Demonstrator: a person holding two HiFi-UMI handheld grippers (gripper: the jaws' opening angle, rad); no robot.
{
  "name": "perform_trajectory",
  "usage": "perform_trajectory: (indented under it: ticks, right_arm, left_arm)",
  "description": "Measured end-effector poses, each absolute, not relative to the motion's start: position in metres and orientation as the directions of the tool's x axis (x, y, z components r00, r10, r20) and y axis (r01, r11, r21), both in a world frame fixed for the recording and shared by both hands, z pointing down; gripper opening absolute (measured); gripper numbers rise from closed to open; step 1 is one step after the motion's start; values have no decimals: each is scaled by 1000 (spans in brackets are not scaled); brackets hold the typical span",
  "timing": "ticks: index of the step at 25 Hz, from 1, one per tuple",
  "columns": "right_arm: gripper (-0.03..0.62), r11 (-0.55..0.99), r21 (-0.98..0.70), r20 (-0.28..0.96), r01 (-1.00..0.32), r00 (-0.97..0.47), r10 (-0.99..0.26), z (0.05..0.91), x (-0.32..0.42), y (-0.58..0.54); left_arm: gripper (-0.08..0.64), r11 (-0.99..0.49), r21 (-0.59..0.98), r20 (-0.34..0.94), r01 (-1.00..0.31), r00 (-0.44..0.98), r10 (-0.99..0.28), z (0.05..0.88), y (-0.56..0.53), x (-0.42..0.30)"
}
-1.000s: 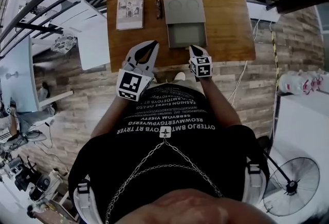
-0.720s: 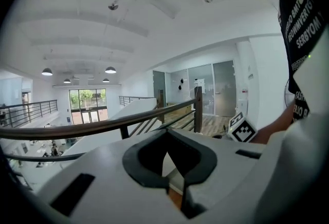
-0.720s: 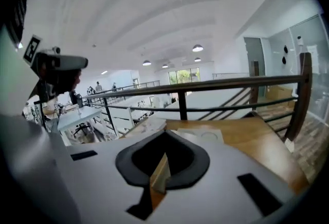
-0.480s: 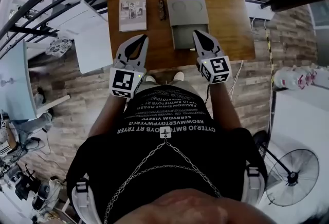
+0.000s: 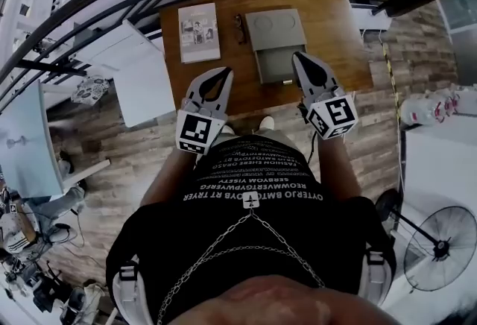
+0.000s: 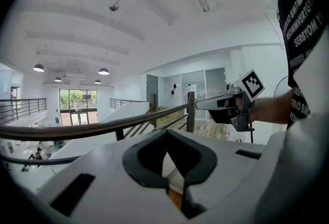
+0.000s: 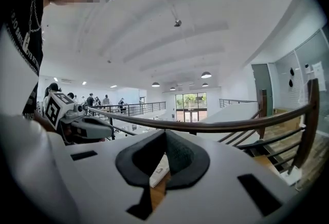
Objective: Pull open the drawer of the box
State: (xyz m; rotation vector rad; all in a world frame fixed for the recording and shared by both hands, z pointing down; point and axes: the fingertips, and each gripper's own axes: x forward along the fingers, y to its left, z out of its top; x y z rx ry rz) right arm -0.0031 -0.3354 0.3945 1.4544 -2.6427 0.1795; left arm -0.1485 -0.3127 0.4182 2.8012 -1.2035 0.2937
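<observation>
The brown wooden table (image 5: 339,33) is the biggest thing here. A grey box (image 5: 274,21) sits on it, about halfway between the left and right edges and closer to the far edge. Its drawer (image 5: 276,66) is pulled out toward the near edge, and the drawer front is close to that edge.

A booklet (image 5: 199,33) lies flat by the left edge. A pair of glasses (image 5: 240,27) lies between the booklet and the box.

The left gripper (image 5: 223,74) is over the near edge, to the left of the drawer. Its jaws are closed together with nothing in them. The right gripper (image 5: 298,59) is over the near edge too, just by the drawer's right side. Its jaws are also closed tight, and it holds nothing. Both grippers point out across the room.
</observation>
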Motion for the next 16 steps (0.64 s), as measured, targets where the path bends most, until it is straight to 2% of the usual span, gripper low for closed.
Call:
perform_trajectory:
  ticks: [10, 16]
  right_arm:
    - [-3, 454, -48, 234, -889, -452, -861, 409, -3, -309]
    - [-3, 439, -28, 238, -898, -432, -870, 421, -21, -327]
  left_arm:
    - [5, -765, 15, 186, -643, 754, -630, 423, -302, -143]
    - [5, -778, -6, 159, -629, 767, -621, 428, -332, -156]
